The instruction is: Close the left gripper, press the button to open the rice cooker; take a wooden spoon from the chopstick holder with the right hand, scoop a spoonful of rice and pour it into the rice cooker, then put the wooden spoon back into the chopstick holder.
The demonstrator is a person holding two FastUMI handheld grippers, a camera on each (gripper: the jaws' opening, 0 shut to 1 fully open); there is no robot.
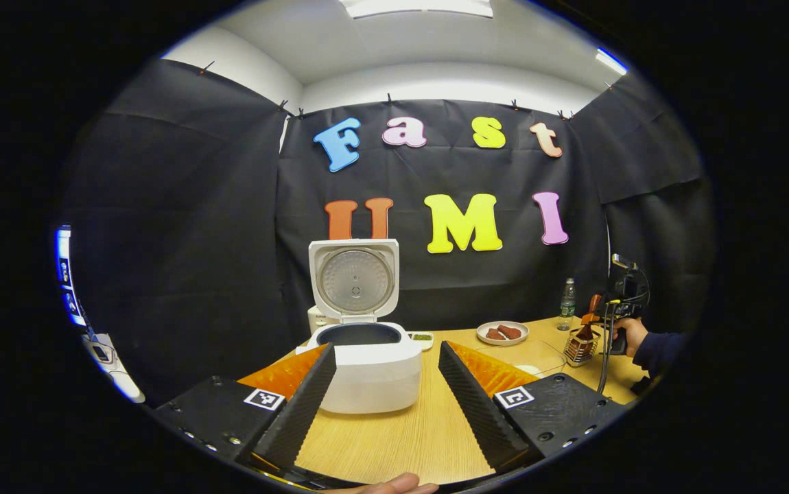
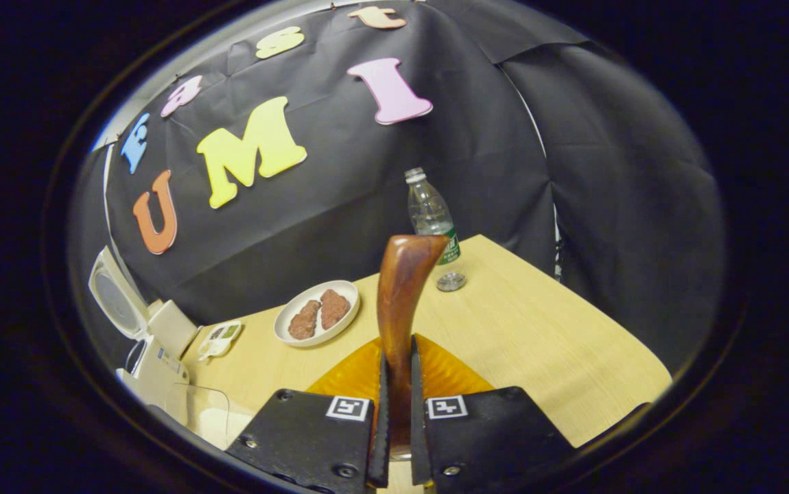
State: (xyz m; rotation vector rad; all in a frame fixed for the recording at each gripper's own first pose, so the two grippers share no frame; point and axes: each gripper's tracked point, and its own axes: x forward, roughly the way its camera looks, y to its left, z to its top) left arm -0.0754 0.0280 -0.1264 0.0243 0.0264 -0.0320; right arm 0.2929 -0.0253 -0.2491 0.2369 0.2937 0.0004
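lid up, rice cooker (image 1: 369,357) ready | my left gripper (image 1: 386,384) spread wide, idle | my right gripper (image 2: 396,405) clamps wooden spoon (image 2: 401,302) handle at chopstick holder (image 1: 581,345), for lifting

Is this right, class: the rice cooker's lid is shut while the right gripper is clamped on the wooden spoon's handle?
Not quite. The rice cooker has its lid standing open, as the left gripper view shows. The rest holds: the right gripper is clamped on the wooden spoon handle.

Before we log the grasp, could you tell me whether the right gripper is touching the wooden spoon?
Touching: in the right gripper view, the right gripper has both fingers pressed against the wooden spoon handle.
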